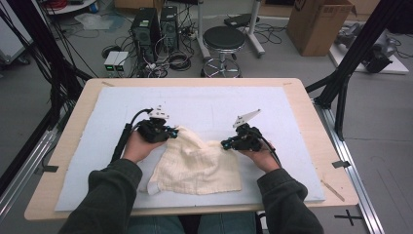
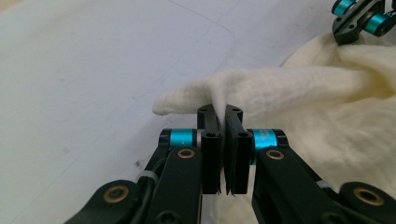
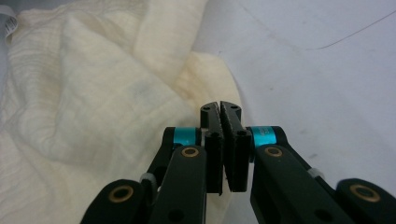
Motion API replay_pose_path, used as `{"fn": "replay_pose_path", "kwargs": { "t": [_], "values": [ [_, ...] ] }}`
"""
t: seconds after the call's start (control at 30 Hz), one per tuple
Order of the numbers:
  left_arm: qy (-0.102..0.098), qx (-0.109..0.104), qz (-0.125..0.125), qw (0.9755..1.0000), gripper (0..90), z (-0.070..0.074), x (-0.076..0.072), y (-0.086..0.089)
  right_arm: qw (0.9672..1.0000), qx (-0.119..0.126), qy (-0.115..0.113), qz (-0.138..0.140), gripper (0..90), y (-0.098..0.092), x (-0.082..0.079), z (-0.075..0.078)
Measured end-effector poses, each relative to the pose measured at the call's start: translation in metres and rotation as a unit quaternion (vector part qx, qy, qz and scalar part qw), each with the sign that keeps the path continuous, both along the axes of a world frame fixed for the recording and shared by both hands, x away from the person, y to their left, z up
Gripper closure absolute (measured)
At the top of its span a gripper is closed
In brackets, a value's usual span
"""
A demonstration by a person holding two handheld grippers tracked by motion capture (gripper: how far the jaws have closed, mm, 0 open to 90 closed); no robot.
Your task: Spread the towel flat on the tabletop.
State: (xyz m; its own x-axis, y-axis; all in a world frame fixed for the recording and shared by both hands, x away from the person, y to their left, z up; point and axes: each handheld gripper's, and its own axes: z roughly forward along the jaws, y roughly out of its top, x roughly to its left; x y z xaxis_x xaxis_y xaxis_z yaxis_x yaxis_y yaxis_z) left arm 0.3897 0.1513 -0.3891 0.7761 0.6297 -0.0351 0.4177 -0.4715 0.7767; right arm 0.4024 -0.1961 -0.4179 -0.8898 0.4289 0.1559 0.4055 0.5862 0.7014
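A cream woven cloth [image 1: 195, 165] lies rumpled on the pale mat [image 1: 219, 102], in front of the person. My left gripper [image 1: 173, 131] is at the cloth's far left corner. In the left gripper view its jaws [image 2: 222, 112] are shut on a raised fold of the cloth [image 2: 327, 107]. My right gripper [image 1: 225, 144] is at the cloth's far right corner. In the right gripper view [image 3: 221, 108] it is shut at the edge of the cloth [image 3: 93, 93], which runs under the jaws. The right gripper's tips [image 2: 359, 18] also appear in the left gripper view.
The mat covers most of a wooden table [image 1: 311, 126]. On the floor beyond the table stand a black stool [image 1: 223, 41], computer towers [image 1: 155, 29] with cables, and a cardboard box [image 1: 319, 22]. Black frame posts [image 1: 350, 63] flank the table.
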Motion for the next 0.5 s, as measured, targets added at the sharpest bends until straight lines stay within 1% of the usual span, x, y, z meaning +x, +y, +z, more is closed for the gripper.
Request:
{"fn": "replay_pose_path", "kwargs": {
  "t": [0.03, 0.07, 0.13, 0.2, 0.23, 0.27, 0.33, 0.37, 0.43, 0.5],
  "values": [
    [-0.001, -0.006, 0.003, 1.0, 86.0, 0.003, -0.004, 0.004, 0.9999, -0.001, -0.008, -0.007, 88.3, -0.003, -0.003, 0.006],
    [-0.005, -0.007, 0.001, 1.0, 86.0, 0.006, -0.008, 0.009, 0.9998, -0.003, -0.016, -0.014, 88.3, -0.006, -0.006, 0.012],
    [-0.012, -0.012, -0.001, 0.9999, 85.9, 0.009, -0.019, 0.013, 0.9986, -0.005, -0.047, -0.024, 88.3, -0.012, -0.016, 0.028],
    [-0.018, -0.002, -0.005, 0.9998, 86.0, 0.01, -0.031, 0.016, 0.9973, -0.004, -0.065, -0.033, 88.3, -0.016, -0.025, 0.039],
    [-0.02, -0.002, -0.005, 0.9998, 85.9, 0.009, -0.037, 0.017, 0.9967, -0.004, -0.074, -0.033, 88.3, -0.017, -0.031, 0.043],
    [-0.018, -0.004, -0.007, 0.9998, 86.0, 0.007, -0.044, 0.018, 0.9965, -0.007, -0.078, -0.031, 88.2, -0.017, -0.038, 0.046],
    [-0.02, 0.014, -0.012, 0.9996, 86.0, 0.003, -0.059, 0.022, 0.9959, -0.022, -0.085, -0.022, 88.2, -0.017, -0.052, 0.046],
    [-0.014, 0.014, -0.014, 0.9997, 86.0, 0.0, -0.065, 0.024, 0.9959, -0.026, -0.085, -0.017, 88.2, -0.016, -0.057, 0.044],
    [-0.002, 0.015, -0.016, 0.9998, 85.9, -0.006, -0.076, 0.028, 0.9968, -0.033, -0.073, -0.006, 88.2, -0.014, -0.067, 0.035],
    [0.007, 0.014, -0.015, 0.9998, 85.9, -0.012, -0.085, 0.033, 0.9963, -0.054, -0.066, 0.007, 88.1, -0.011, -0.075, 0.025]
  ]
}}
